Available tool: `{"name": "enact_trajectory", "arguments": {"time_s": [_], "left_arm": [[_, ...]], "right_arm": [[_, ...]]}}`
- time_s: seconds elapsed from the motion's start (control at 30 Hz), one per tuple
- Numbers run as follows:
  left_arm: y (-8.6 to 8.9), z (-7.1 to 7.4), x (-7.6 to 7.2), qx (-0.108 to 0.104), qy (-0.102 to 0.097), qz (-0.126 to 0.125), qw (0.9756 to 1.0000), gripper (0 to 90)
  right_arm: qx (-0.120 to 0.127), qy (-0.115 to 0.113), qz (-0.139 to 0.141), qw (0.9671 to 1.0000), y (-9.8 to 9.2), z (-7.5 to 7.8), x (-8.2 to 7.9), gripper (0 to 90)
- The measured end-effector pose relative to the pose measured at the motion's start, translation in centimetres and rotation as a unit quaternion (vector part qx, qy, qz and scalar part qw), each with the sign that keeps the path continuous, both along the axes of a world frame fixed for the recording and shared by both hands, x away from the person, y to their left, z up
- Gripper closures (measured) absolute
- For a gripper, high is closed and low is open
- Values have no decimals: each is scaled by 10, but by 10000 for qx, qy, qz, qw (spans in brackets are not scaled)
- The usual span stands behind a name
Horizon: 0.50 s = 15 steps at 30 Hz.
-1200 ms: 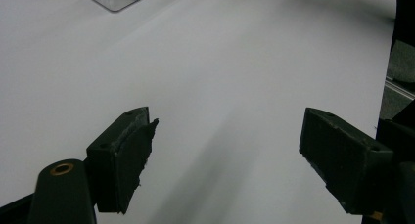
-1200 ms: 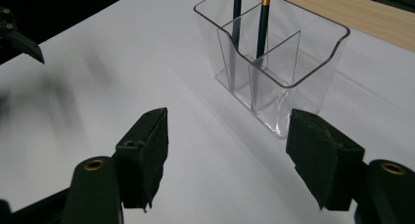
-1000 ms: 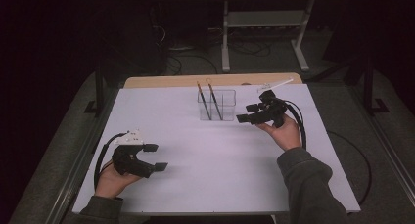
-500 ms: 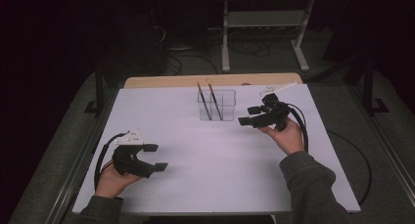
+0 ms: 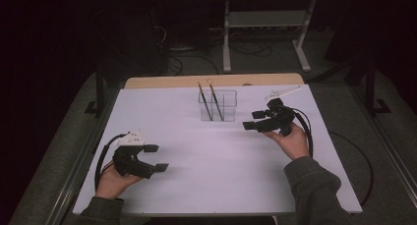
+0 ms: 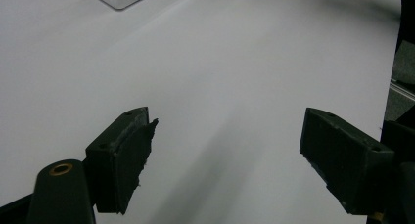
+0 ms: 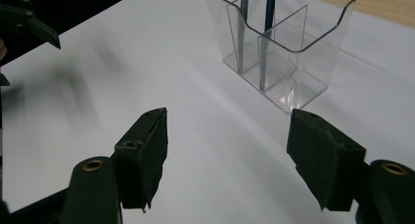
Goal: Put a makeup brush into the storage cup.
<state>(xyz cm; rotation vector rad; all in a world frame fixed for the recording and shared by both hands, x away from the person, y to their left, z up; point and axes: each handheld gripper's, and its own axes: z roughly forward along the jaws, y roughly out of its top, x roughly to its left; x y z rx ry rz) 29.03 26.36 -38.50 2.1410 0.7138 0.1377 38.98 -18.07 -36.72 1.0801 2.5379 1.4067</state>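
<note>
**Both grippers spread beside the clear holder**

The clear holder (image 5: 218,104) stands at 12 o'clock on the white table (image 5: 216,185), two dark pencils (image 5: 205,102) upright inside. The right gripper (image 5: 252,121) hovers at its 4 o'clock, jaws spread and empty, aimed toward it. The left gripper (image 5: 156,158) rests at 8 o'clock, jaws spread over bare tabletop, nothing between them

White table cover (image 5: 206,161), metal stand (image 5: 265,18)
</note>
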Motion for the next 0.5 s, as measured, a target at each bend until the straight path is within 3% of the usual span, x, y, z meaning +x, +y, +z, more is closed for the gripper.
{"name": "enact_trajectory", "arguments": {"time_s": [0.5], "left_arm": [[1, 0, 1, 70, -36, -18, 10000, 186]], "right_arm": [[81, -9, -30, 10000, -8, -2, -8, 297]]}}
